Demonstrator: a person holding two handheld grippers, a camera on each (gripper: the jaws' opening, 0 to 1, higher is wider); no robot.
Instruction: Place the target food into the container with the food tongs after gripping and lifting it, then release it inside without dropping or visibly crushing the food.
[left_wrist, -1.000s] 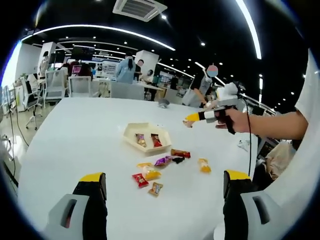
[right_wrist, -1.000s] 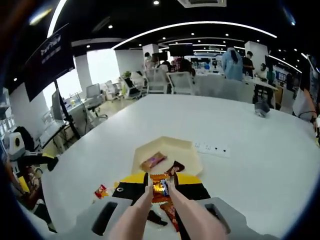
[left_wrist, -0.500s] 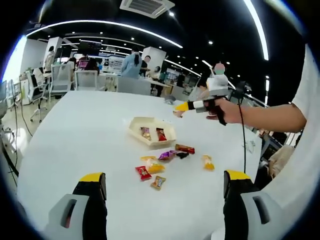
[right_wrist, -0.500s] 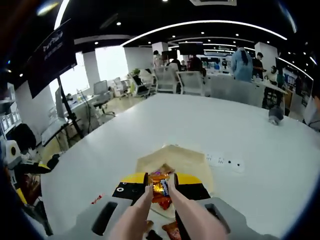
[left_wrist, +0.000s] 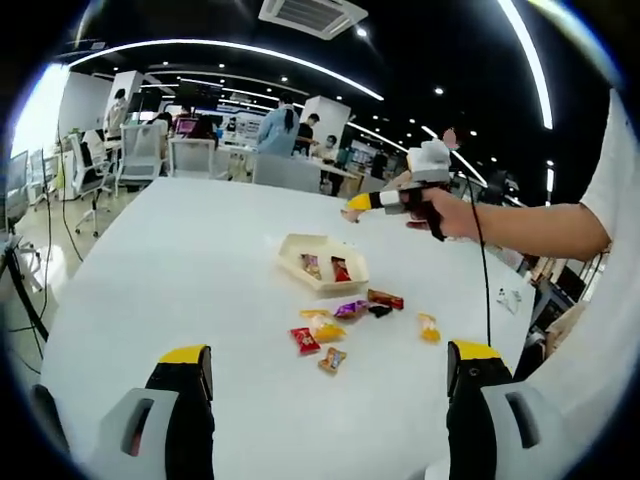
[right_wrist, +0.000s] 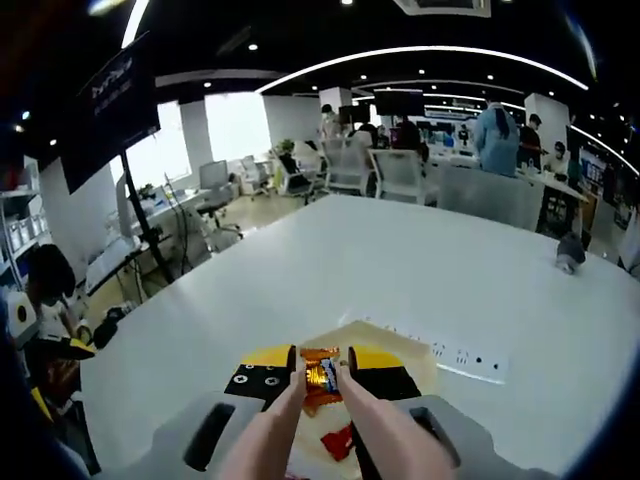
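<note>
The orange candy (right_wrist: 320, 375) is pinched between the two tongs (right_wrist: 300, 420) that the right tool (right_wrist: 320, 372) squeezes, up in the air above the cream tray (right_wrist: 400, 340). The tray sits on the white table (left_wrist: 180, 260) with two candies in it (left_wrist: 326, 268). More wrapped candies (left_wrist: 340, 325) lie on the table just beside the tray. The left tool (left_wrist: 325, 370) is wide apart and holds nothing, low over the table.

Grey left gripper (left_wrist: 325, 375) has black, yellow-tipped jaws; white sleeve (left_wrist: 622, 160).
</note>
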